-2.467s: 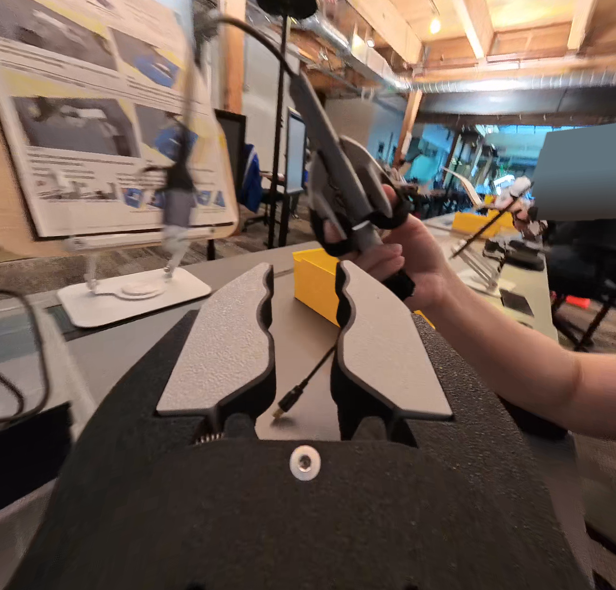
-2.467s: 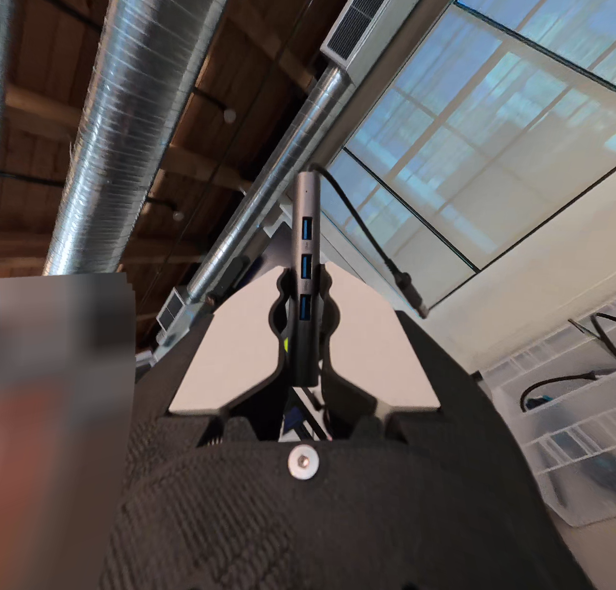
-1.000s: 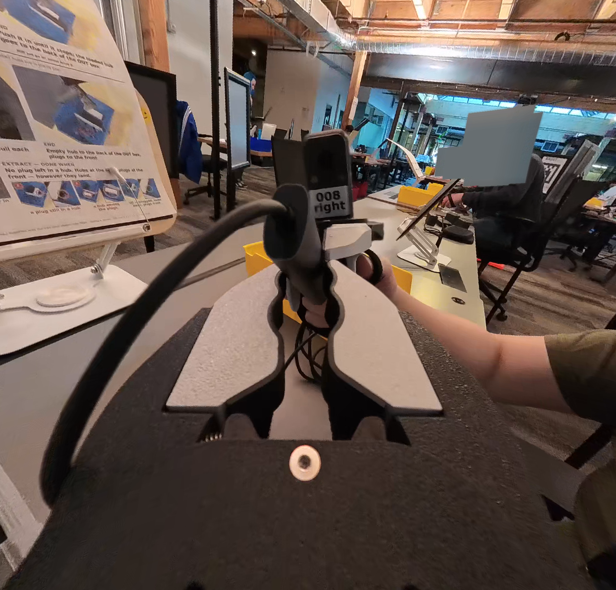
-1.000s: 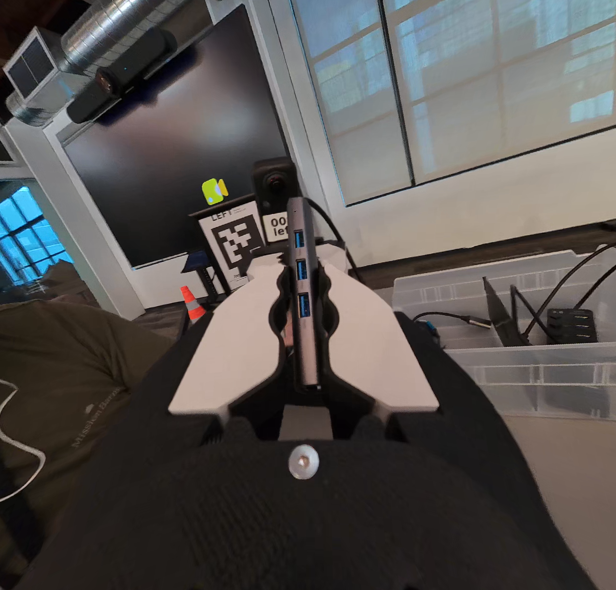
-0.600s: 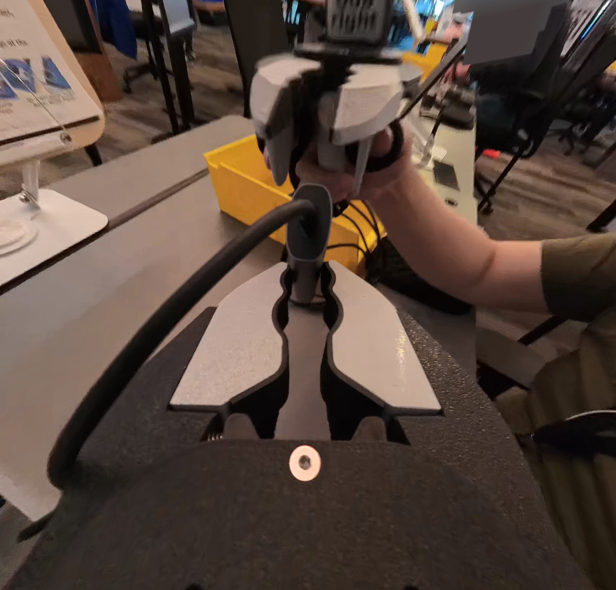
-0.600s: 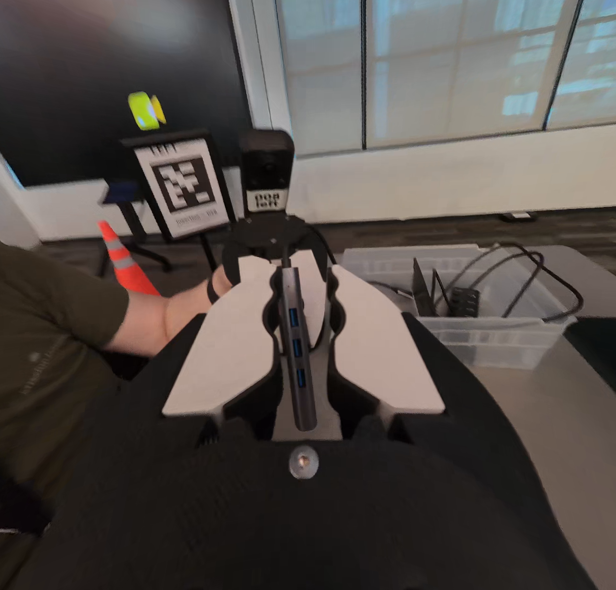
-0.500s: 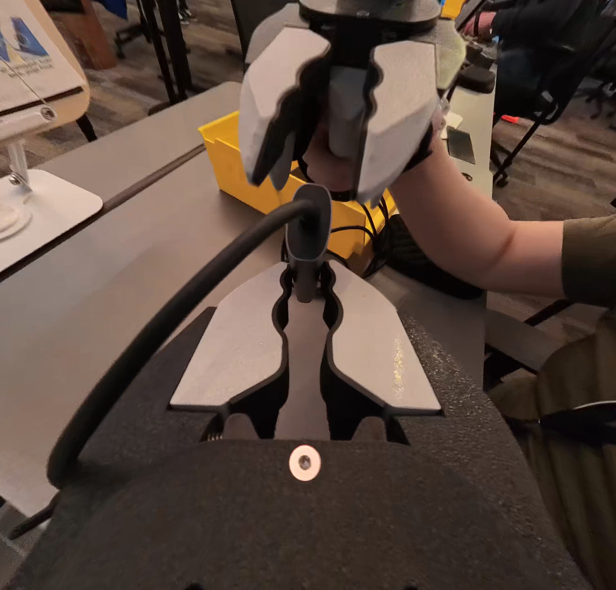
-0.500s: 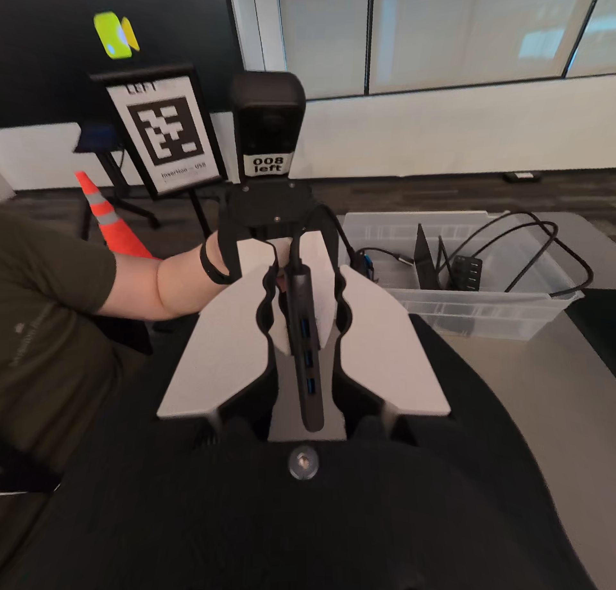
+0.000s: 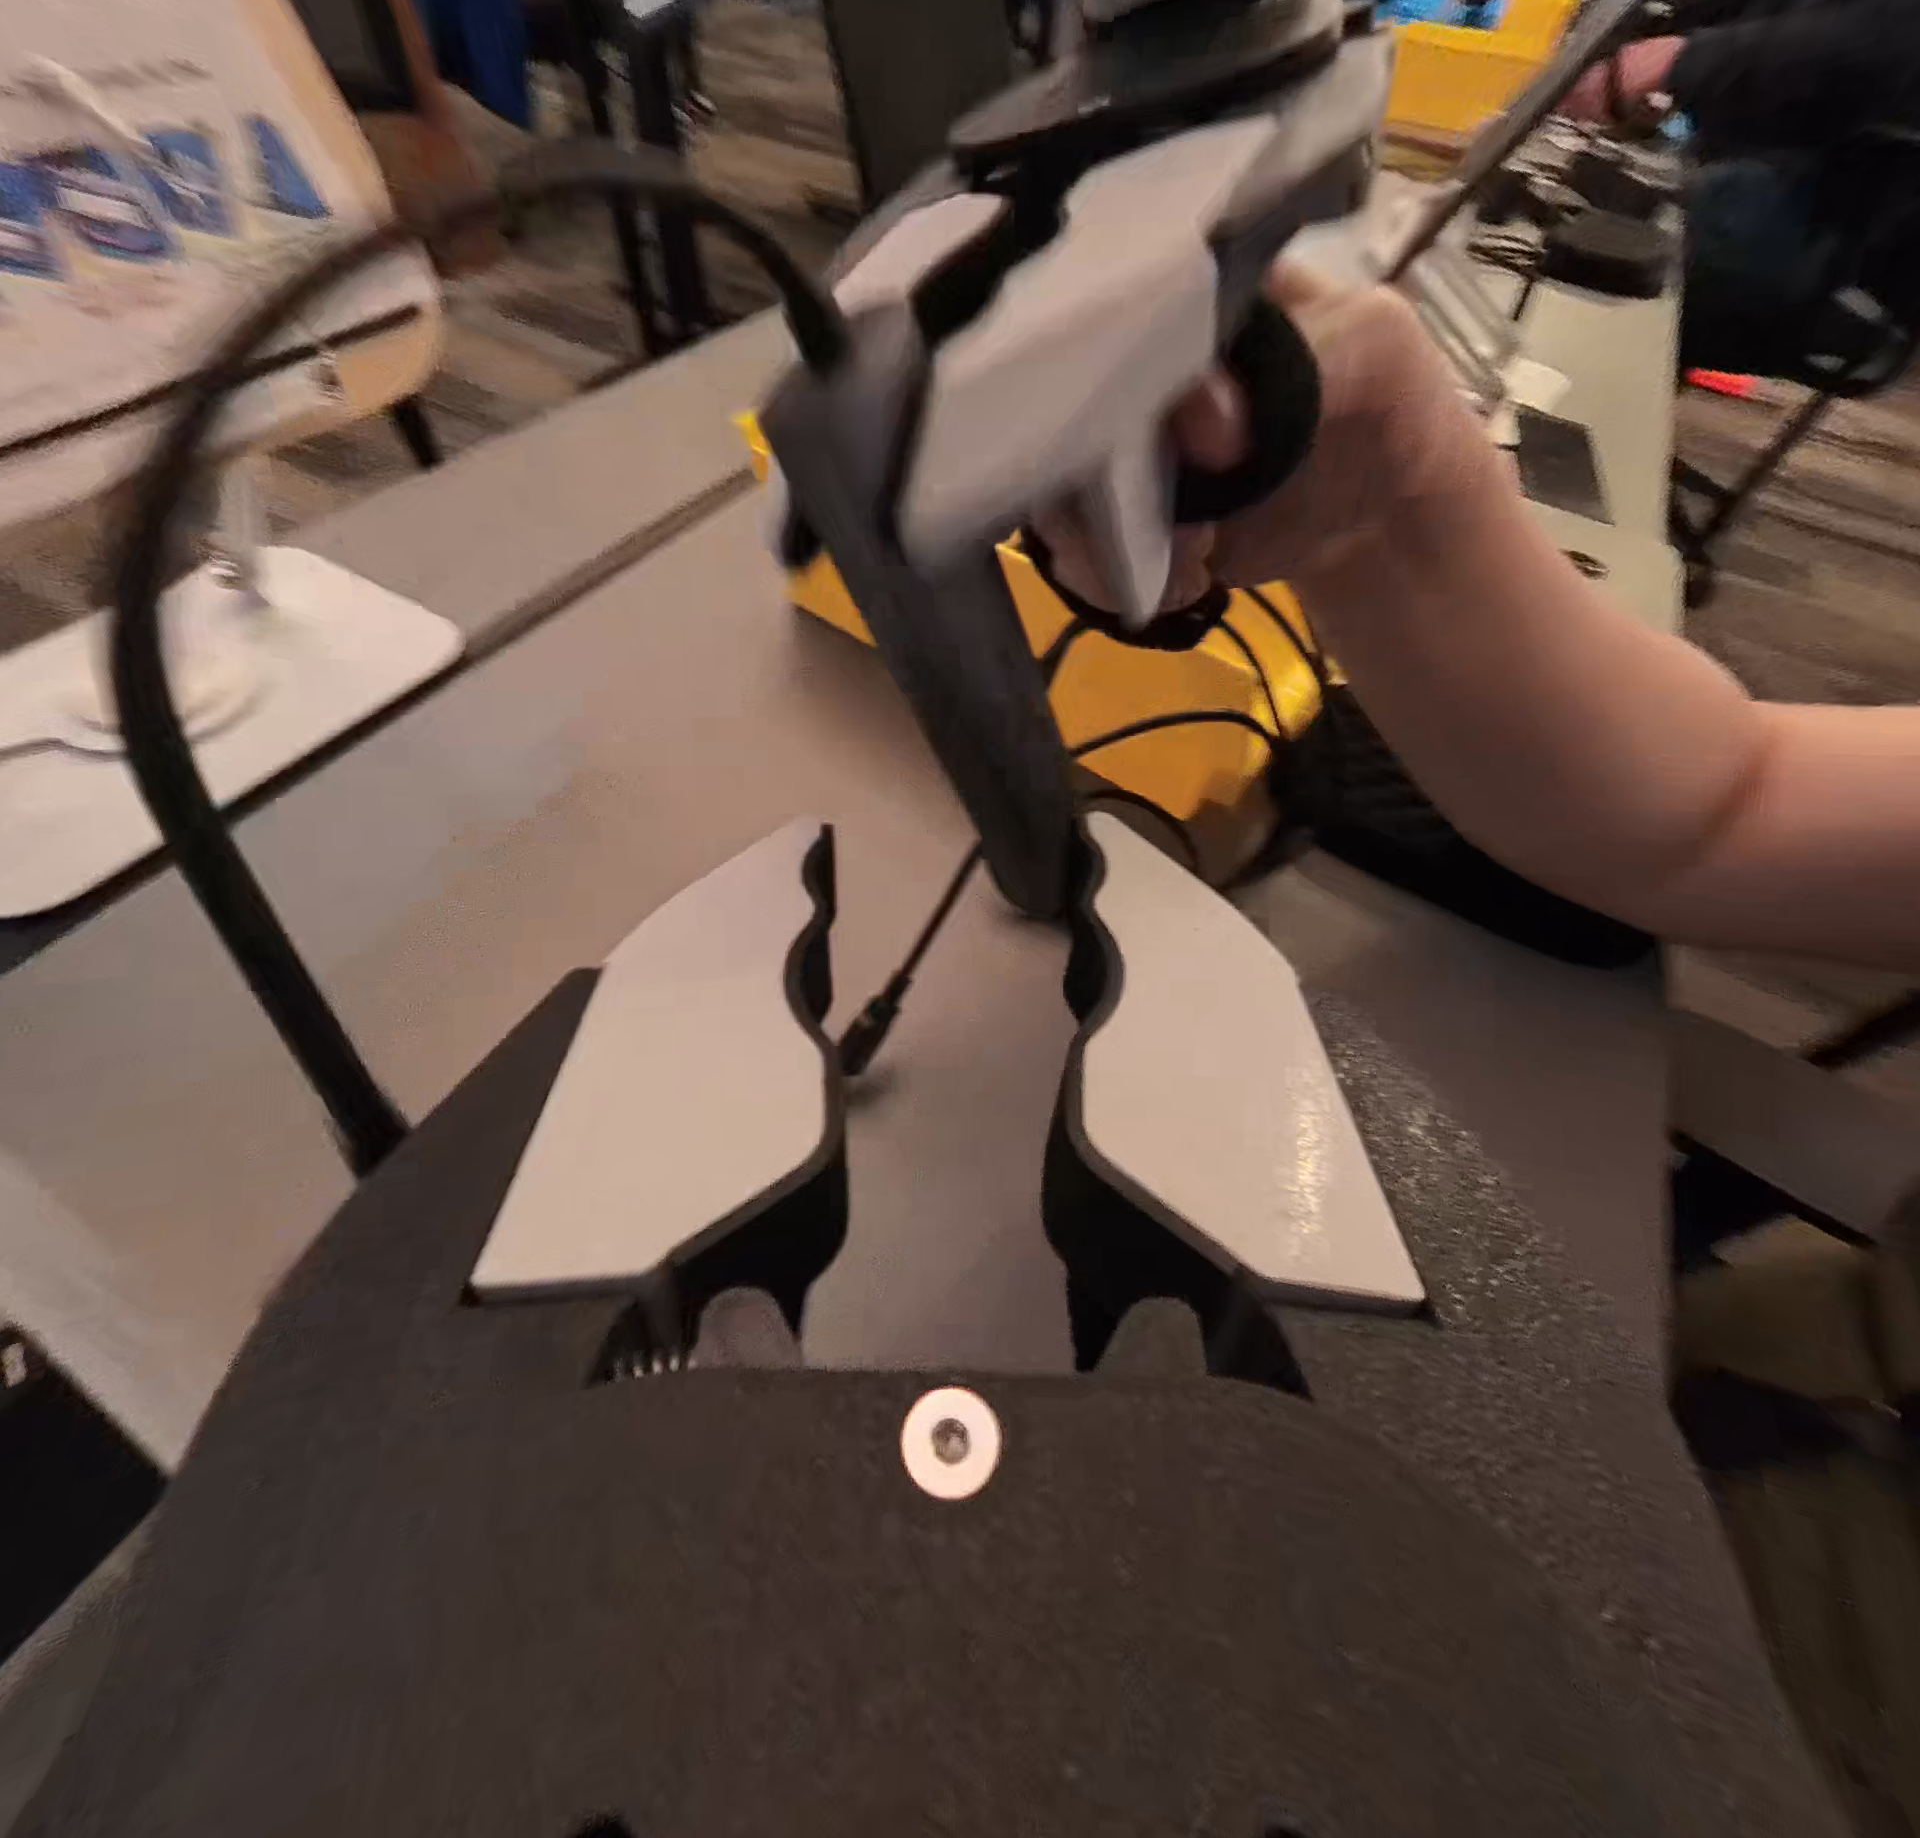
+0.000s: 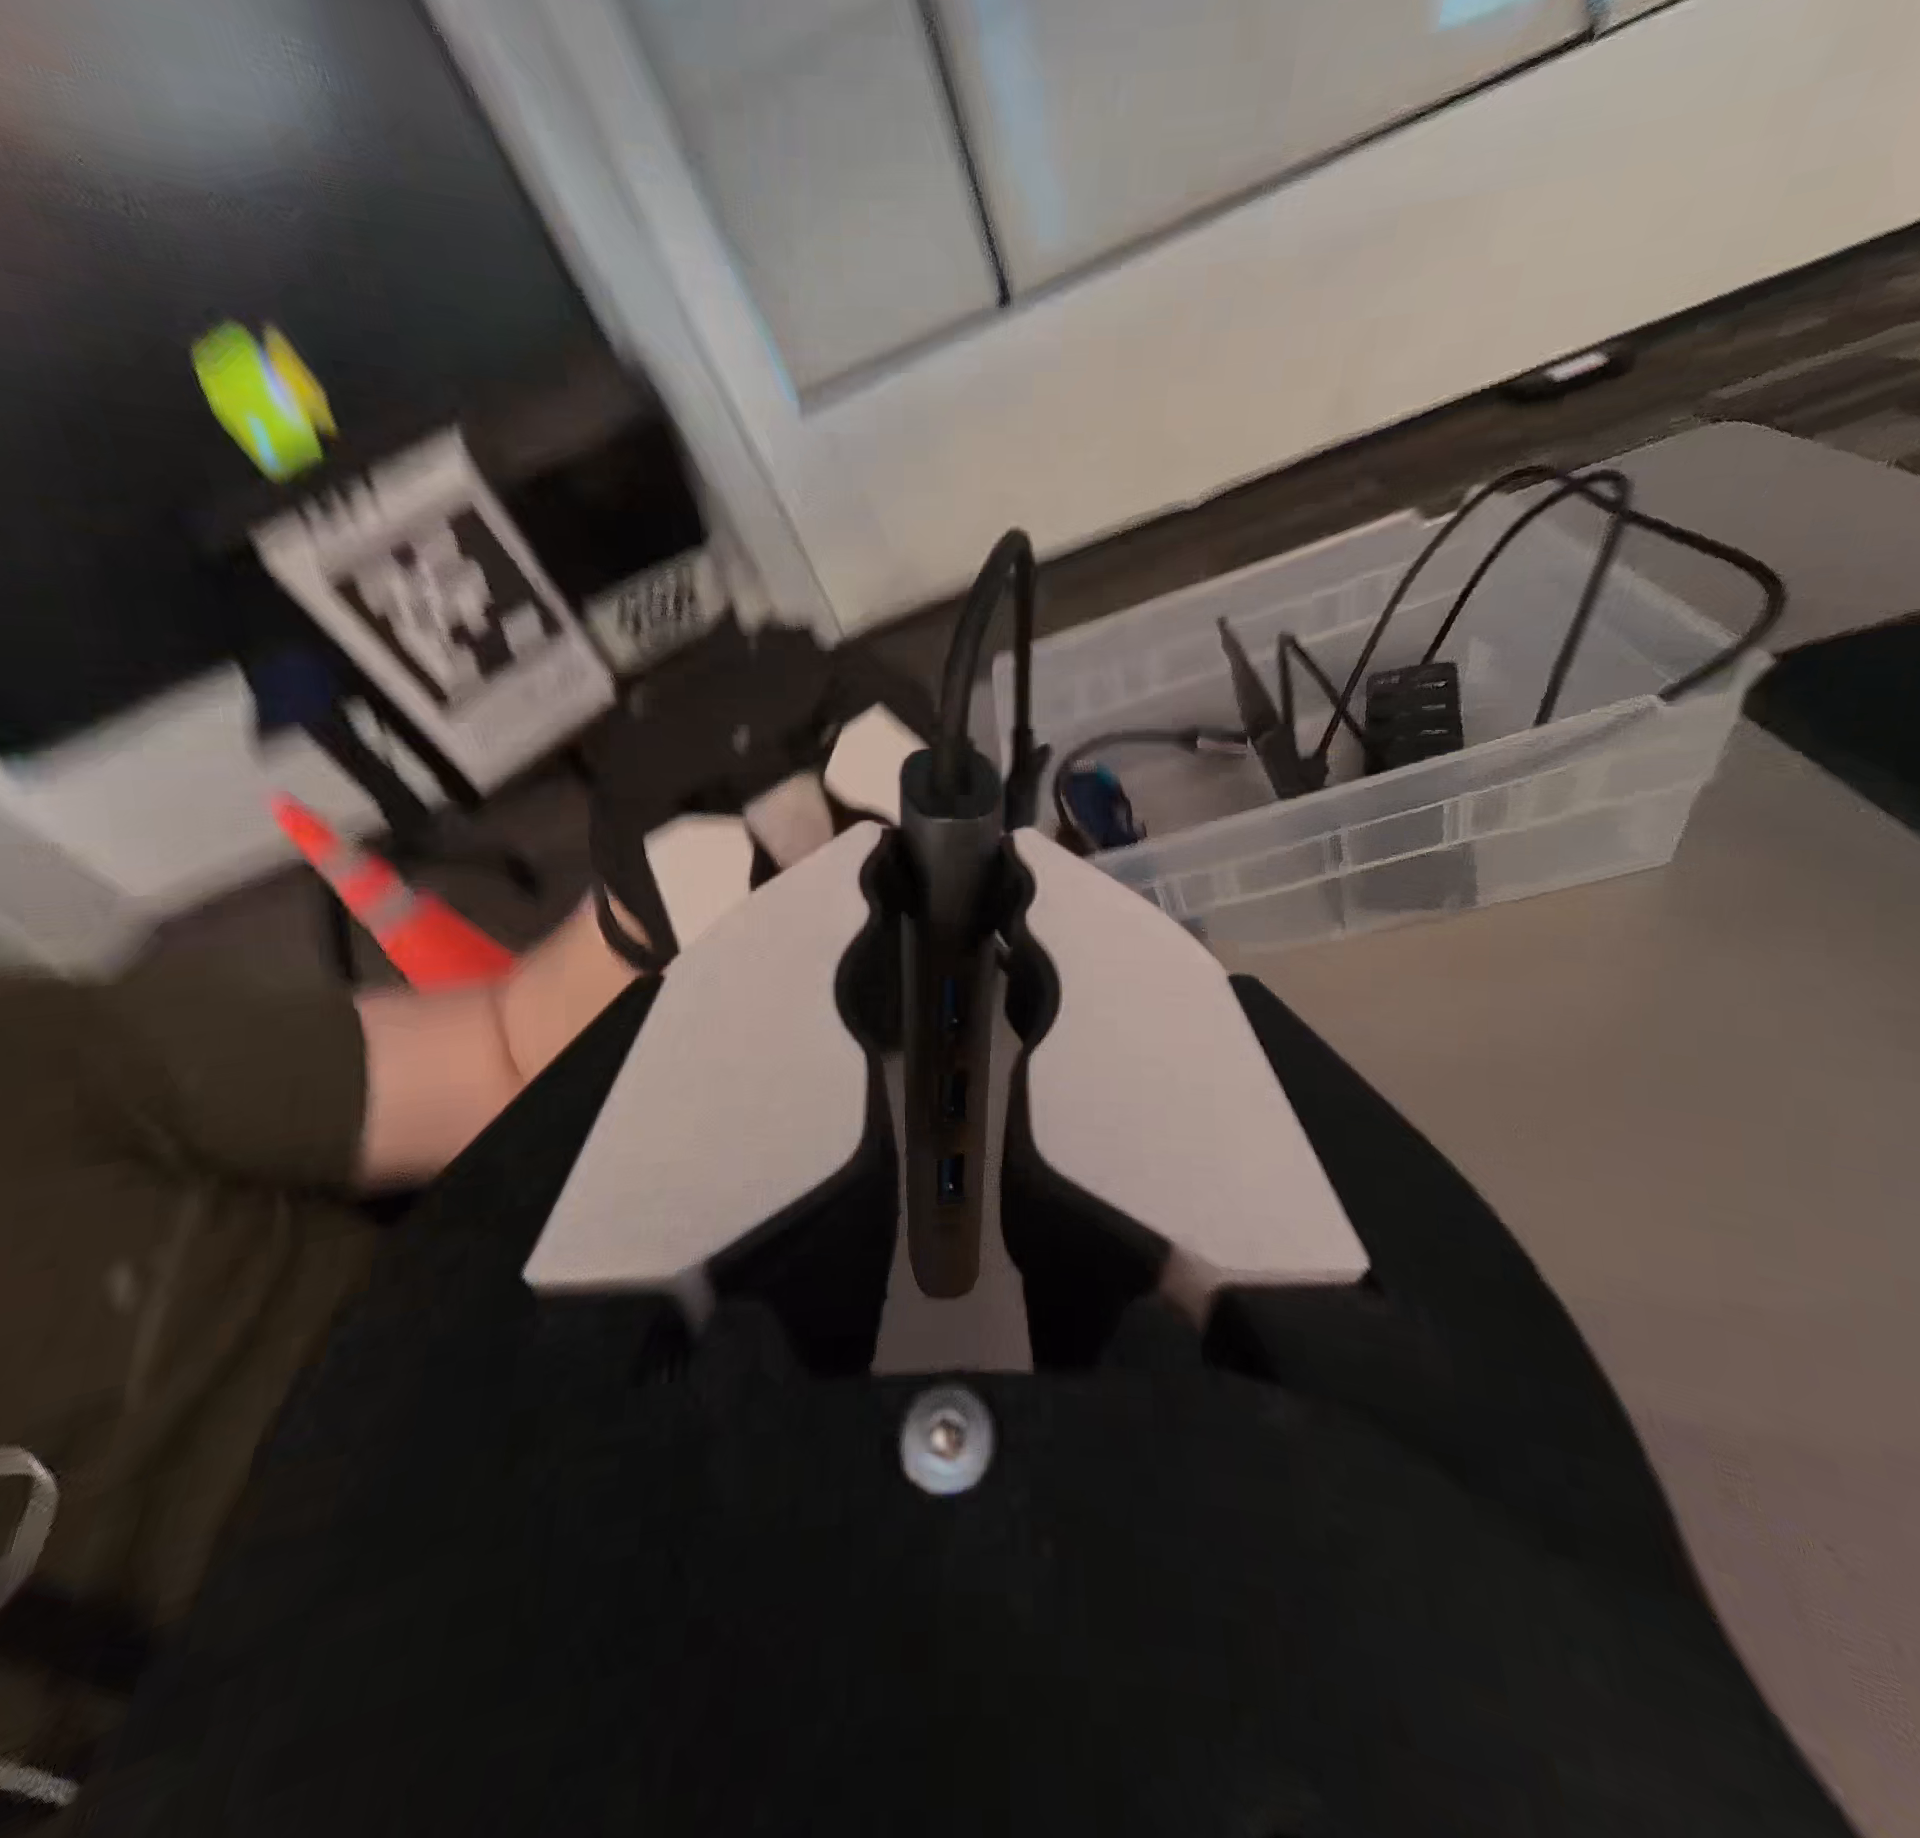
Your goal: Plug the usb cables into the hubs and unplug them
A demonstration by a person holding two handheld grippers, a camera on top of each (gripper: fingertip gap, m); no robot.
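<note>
Released by left fingers [image 9: 717,1019], hub [image 10: 940,1040] sits between right fingers [image 10: 1132,1061].

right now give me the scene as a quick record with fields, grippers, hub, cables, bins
left hand-held gripper: open, holds nothing
right hand-held gripper: shut on the hub
hub: dark grey, ports facing the right wrist camera
hub cable: thick, black, loops up from the hub's top end
loose plug: thin black cable end on the grey table, between the left fingers
yellow bin: holds black cables
clear bin: holds another hub and cables
</note>
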